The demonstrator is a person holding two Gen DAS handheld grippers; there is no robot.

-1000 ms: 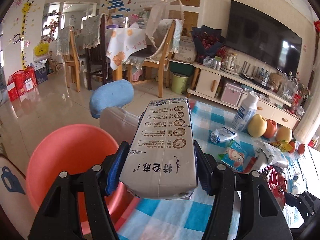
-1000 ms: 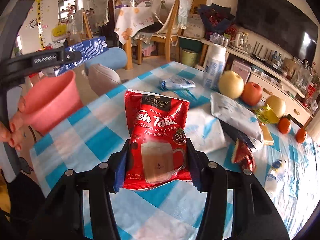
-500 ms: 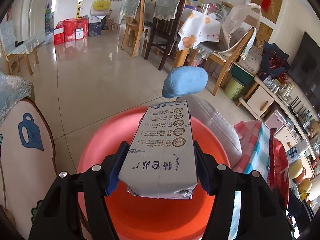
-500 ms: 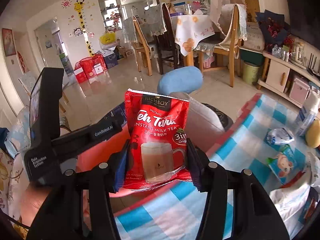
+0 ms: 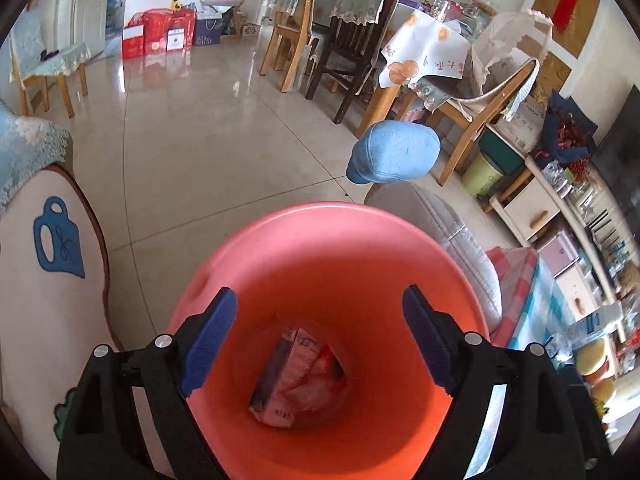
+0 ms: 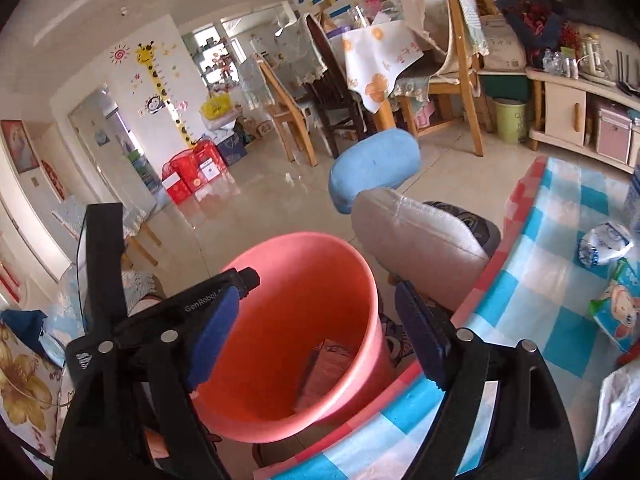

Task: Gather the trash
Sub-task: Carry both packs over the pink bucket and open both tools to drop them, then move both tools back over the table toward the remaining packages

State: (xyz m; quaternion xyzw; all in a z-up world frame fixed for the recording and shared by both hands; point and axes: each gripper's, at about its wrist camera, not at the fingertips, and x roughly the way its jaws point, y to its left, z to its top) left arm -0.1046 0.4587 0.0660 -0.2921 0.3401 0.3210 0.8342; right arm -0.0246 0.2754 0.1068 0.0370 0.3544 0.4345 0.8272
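Down at the bottom of a pink plastic bin (image 5: pixel 328 264) lies the collected trash: a grey milk carton (image 5: pixel 276 384) on its side with a red tea packet (image 5: pixel 320 372) crumpled against it, the two touching. In the right wrist view only a strip of the carton (image 6: pixel 332 364) shows past the bin's rim (image 6: pixel 304 240).

Directly above the bin's mouth hangs the left gripper (image 5: pixel 320 336), pointing steeply down. Its jaws have just been opening and now stand spread wide, blue pads apart, with nothing between them but the view into the bin. The right gripper (image 6: pixel 316 340) is beside it, over the near rim; its jaws have likewise just been opening and stand wide with nothing pinched. The black body of the left gripper (image 6: pixel 168 316) crosses the left half of the right wrist view and hides part of the bin's wall.

Just behind the bin sits a grey cushioned seat (image 5: pixel 452 240), and beyond that a blue cushion (image 5: pixel 394 152), seemingly a chair's backrest. To the bin's right begins a table covered in a blue and white checked cloth (image 6: pixel 560 248) with a red checked border. On the cloth lie a small white and blue packet (image 6: pixel 604 244) and a snack bag with a cartoon figure (image 6: pixel 618 312), well apart from the bin. Left of the bin is a round cream cushion with a blue cup design (image 5: pixel 48 264).

Farther off, across a glossy tiled floor (image 5: pixel 200 140), stand wooden dining chairs (image 5: pixel 296 36) around a table draped in a white cloth with orange prints (image 5: pixel 424 56), red boxes (image 5: pixel 156 32) against the wall, and a small green waste bin (image 6: pixel 510 120) by a low cabinet.
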